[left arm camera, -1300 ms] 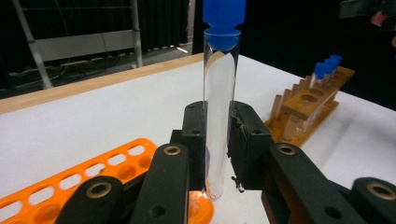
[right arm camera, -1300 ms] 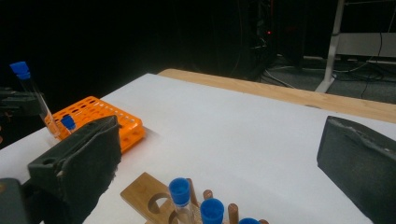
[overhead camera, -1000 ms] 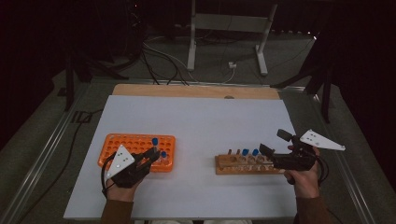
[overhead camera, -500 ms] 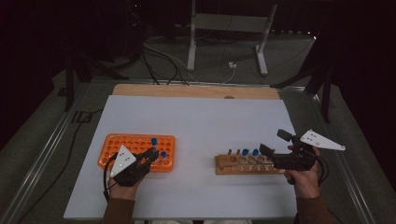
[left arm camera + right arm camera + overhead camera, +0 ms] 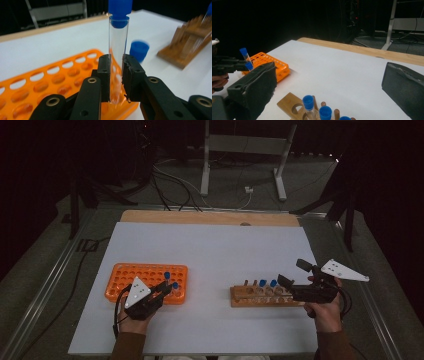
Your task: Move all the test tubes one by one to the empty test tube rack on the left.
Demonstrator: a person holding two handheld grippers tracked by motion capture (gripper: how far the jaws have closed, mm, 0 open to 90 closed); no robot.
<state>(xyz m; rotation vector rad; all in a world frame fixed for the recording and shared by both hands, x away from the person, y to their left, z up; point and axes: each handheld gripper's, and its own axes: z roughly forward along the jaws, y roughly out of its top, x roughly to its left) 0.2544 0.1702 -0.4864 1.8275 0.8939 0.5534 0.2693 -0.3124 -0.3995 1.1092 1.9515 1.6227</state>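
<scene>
The job looked like moving the little tubes from the wooden rack (image 5: 260, 296) over to the orange rack (image 5: 145, 281), and it was partly done. Closest in, the left gripper (image 5: 116, 75) was clenched tight on a clear tube with a blue cap (image 5: 119, 42). The tube stood straight up between the two black jaws, and its bottom end was down at a hole near the corner of the orange rack. I could not tell if it sat all the way in yet. Just behind it, another blue-capped tube (image 5: 139, 50) already stood in the orange rack, so one tube seemed to be put away and this one was almost there. Most of the holes in the orange rack were bare. Farther across the white surface (image 5: 210, 255), well apart from the orange rack, the wooden rack had a few blue-capped tubes (image 5: 308, 103) in it, so those were left to move. The right gripper (image 5: 291, 279) was at the end of the wooden rack with its jaws wide apart. It held nothing.
</scene>
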